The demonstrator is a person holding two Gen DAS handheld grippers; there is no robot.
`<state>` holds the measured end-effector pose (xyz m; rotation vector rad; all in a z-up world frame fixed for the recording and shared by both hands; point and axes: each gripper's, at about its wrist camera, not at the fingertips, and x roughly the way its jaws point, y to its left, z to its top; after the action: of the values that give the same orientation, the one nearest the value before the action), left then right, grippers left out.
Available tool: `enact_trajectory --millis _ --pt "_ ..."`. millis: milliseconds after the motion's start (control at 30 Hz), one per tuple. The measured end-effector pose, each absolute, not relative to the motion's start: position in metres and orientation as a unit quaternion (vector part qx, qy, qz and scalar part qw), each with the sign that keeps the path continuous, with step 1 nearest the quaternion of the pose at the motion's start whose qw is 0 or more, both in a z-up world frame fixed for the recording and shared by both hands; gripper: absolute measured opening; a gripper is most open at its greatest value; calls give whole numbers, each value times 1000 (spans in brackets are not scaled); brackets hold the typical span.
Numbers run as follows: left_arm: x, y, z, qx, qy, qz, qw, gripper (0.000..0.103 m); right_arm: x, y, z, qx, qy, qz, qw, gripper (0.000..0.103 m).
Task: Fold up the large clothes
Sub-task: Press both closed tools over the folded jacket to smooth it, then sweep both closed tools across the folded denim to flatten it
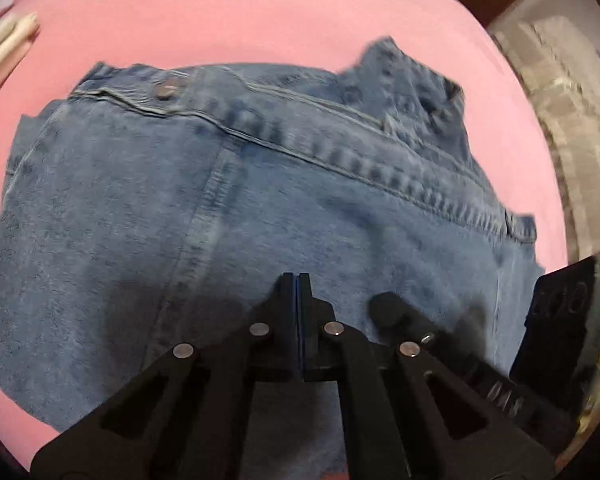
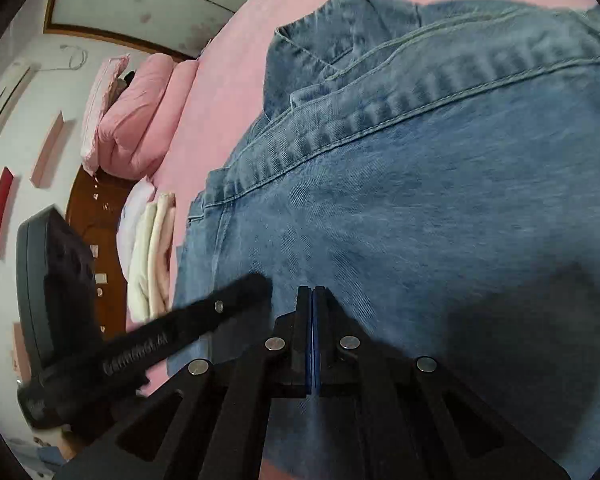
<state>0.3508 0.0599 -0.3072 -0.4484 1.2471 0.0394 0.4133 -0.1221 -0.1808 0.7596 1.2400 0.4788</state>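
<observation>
Denim jeans [image 1: 236,208] on pink bed [image 1: 220,12], under closed left tool [image 1: 297,280]

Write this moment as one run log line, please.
garment: denim jacket flat on pink bed sheet | left gripper: shut, empty | right gripper: shut, empty | both over denim

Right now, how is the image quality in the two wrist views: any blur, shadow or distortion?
Left wrist view: fisheye bends the pink bed sheet edges; the jeans waistband is motion-smeared; a shadow lies beside the left gripper. Right wrist view: the denim seams are sharper, the left gripper crossing the frame is blurred, and a dark shadow falls right of the right gripper.
</observation>
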Motion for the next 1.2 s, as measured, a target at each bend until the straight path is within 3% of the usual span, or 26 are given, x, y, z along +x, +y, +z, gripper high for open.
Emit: enact_trajectory --millis 133,300,500,600,700,867,967,1067,1200 --pt "344 86 -303 -232 569 42 788 0 425 -167 -181 306 553 166 757 0" --pt "321 119 -311 -73 586 186 785 1 408 -280 -170 261 540 29 800 0" --pt "292 169 -319 5 593 249 766 2 380 -361 -147 201 528 -115 817 0" --pt "286 170 -309 -17 589 248 769 2 372 -348 -133 164 522 -173 819 0" --pt "275 151 -291 -63 576 185 794 2 363 -308 -128 210 533 -70 817 0" --pt "271 87 -259 -114 573 46 810 2 345 -214 -157 299 599 144 728 0" --pt "273 48 -262 -119 589 -3 799 2 333 -167 -173 305 624 173 698 0" --pt "273 21 -291 -103 657 -18 747 2 327 -152 -178 291 623 154 709 0" --pt "253 29 -286 -73 635 -20 769 1 318 -183 -186 306 626 136 704 0"
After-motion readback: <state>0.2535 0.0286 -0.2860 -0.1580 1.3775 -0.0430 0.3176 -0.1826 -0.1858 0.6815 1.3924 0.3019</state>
